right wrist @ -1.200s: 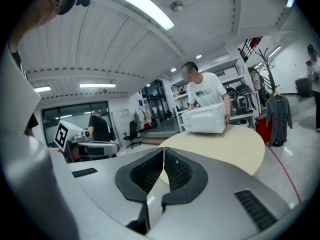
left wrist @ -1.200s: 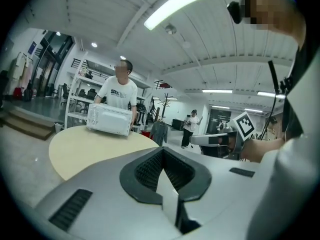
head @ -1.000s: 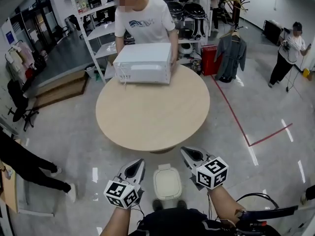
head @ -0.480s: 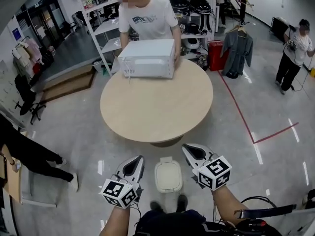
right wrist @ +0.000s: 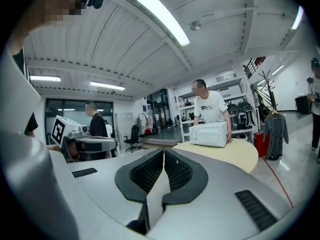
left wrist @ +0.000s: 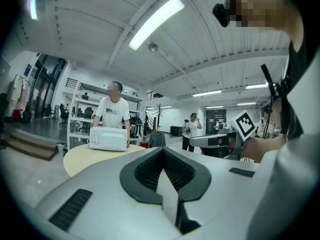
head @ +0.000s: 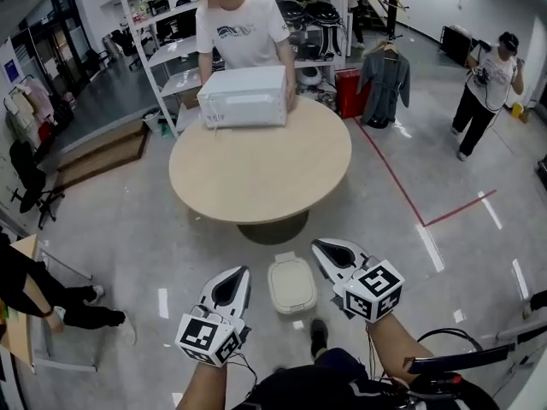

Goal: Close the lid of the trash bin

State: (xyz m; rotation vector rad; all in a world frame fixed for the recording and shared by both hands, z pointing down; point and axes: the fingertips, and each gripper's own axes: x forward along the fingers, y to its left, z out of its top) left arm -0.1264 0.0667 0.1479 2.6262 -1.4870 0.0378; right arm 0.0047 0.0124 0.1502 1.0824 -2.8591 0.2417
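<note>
One trash bin on the floor, lid down (contents hidden). Left hand-held gripper and right hand-held gripper flank the bin, both pinched together, empty. One round bench beyond the bin.

— What is our pose?
— We hold our left gripper and right gripper out side by side at a similar height, pointing forward, apart from each other.
— And the jaws?
— Both pairs pressed together, empty.
</note>
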